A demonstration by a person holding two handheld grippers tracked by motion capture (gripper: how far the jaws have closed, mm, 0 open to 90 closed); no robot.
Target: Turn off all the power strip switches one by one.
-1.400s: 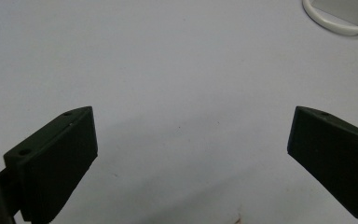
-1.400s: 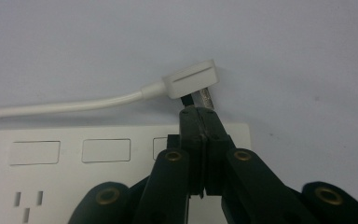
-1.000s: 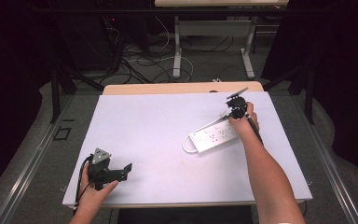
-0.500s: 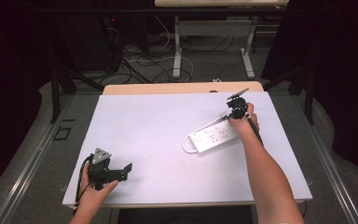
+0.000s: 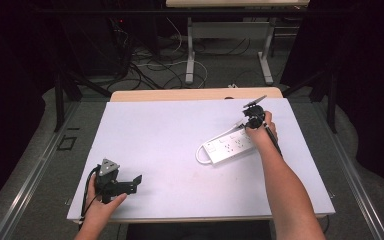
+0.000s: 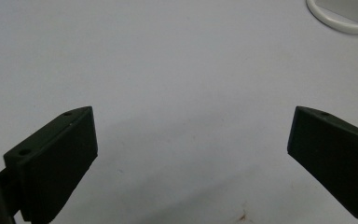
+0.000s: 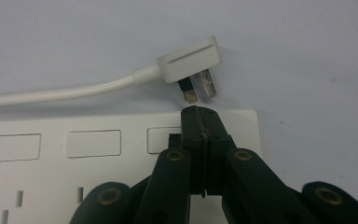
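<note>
A pale lavender rectangular tabletop lies over a light wooden table edge. Beyond it a white metal-legged desk frame stands on grey carpeted floor, where loose black and white cables sprawl. Black curtains darken both sides. Grey metal floor rails flank the table.

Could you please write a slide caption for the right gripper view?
Shut right gripper over a white power strip, its plug lying just beyond.
</note>
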